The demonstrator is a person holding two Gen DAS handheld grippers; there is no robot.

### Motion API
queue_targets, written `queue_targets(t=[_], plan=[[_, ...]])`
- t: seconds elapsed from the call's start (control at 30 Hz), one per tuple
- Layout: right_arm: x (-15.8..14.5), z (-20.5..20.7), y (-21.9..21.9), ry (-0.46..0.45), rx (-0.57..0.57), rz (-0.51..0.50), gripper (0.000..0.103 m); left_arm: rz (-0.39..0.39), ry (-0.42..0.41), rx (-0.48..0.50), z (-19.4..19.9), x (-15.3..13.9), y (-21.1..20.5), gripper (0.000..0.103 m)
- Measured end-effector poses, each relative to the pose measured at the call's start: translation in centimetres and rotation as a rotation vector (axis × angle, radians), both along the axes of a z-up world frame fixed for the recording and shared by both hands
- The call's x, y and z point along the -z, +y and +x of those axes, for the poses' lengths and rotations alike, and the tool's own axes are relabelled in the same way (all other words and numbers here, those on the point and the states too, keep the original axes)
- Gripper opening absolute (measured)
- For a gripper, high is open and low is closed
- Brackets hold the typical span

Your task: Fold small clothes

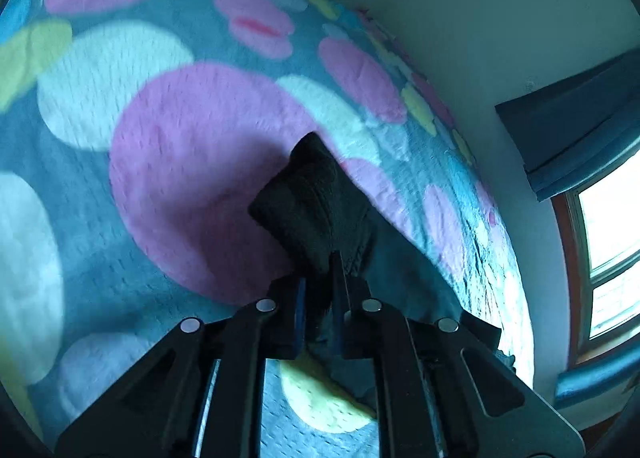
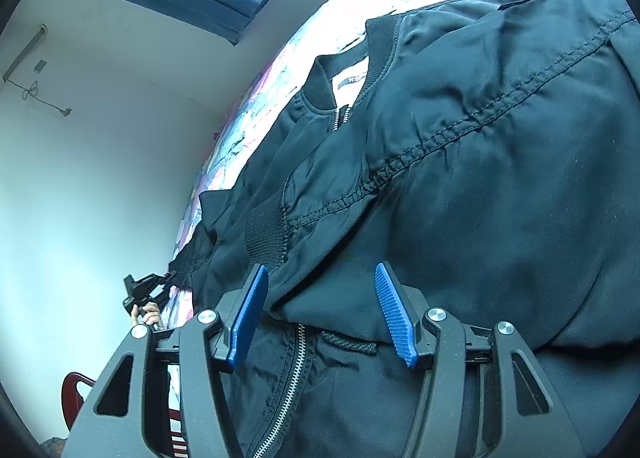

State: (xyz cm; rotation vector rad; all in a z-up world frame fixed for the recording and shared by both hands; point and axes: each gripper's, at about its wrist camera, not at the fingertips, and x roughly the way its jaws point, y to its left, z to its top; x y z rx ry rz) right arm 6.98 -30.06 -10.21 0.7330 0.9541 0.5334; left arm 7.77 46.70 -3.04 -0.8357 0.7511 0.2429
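Observation:
A dark navy zip jacket (image 2: 480, 178) lies spread on the bed, with its ribbed collar (image 2: 320, 86) at the far end and its zipper (image 2: 288, 374) near me. My right gripper (image 2: 320, 268) is open just over the jacket, and a fold of cloth lies between its blue pads (image 2: 248, 314). My left gripper (image 1: 320, 278) is shut on a dark ribbed edge of the jacket (image 1: 312, 202) and holds it lifted above the blanket. In the right wrist view the left gripper (image 2: 140, 292), held by a hand (image 2: 150, 314), shows small at the jacket's far left end.
A fleece blanket (image 1: 200, 130) with pink, white and yellow ovals covers the bed. A white wall (image 2: 100, 158) runs along the bed's far side. There is a window (image 1: 608, 250) with blue curtains (image 1: 580, 126) at the right. A dark red chair (image 2: 74, 390) stands beside the bed.

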Motion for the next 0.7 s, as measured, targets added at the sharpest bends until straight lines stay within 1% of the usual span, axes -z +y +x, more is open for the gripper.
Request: queue_targets(t=[0.07, 0.13, 0.17, 0.23, 0.27, 0.3, 0.37, 0.4, 0.47, 0.57, 0.67, 0.7], plan=[[0.1, 0.0, -0.1, 0.000, -0.002, 0.007, 0.056, 0.038, -0.033, -0.006, -0.7, -2.8, -1.0, 0.009], [0.1, 0.0, -0.2, -0.003, -0.004, 0.009, 0.056, 0.087, -0.091, 0.002, -1.5, -7.0, -2.8, 0.009], [0.1, 0.0, -0.2, -0.005, -0.006, 0.008, 0.056, 0.110, -0.104, 0.007, -2.0, -8.1, -3.5, 0.009], [0.0, -0.1, -0.2, -0.009, -0.007, 0.008, 0.056, 0.188, -0.145, 0.037, -2.4, -11.9, -6.7, 0.009], [0.0, -0.1, -0.2, -0.010, -0.009, 0.009, 0.056, 0.208, -0.159, 0.054, -2.5, -13.1, -8.1, 0.009], [0.0, -0.1, -0.3, -0.010, -0.010, 0.011, 0.056, 0.234, -0.182, 0.089, -2.3, -14.9, -10.5, 0.009], [0.0, -0.1, -0.5, -0.006, -0.011, 0.021, 0.056, 0.263, -0.218, 0.152, -2.2, -17.1, -14.5, 0.009], [0.0, -0.1, -0.6, -0.001, -0.011, 0.027, 0.056, 0.287, -0.240, 0.195, -2.1, -18.3, -17.4, 0.009], [-0.1, -0.2, -0.7, 0.005, -0.008, 0.039, 0.056, 0.318, -0.277, 0.279, -1.8, -19.8, -22.8, 0.009], [-0.2, -0.3, -1.1, 0.017, -0.008, 0.049, 0.056, 0.338, -0.311, 0.412, -1.2, -20.7, -30.4, 0.009], [-0.6, -0.5, -1.8, 0.019, 0.000, 0.073, 0.056, 0.363, -0.325, 0.542, -0.7, -19.6, -38.6, 0.009], [-0.8, -0.6, -2.1, 0.014, 0.005, 0.085, 0.056, 0.359, -0.311, 0.590, -0.4, -18.5, -41.6, 0.009]])
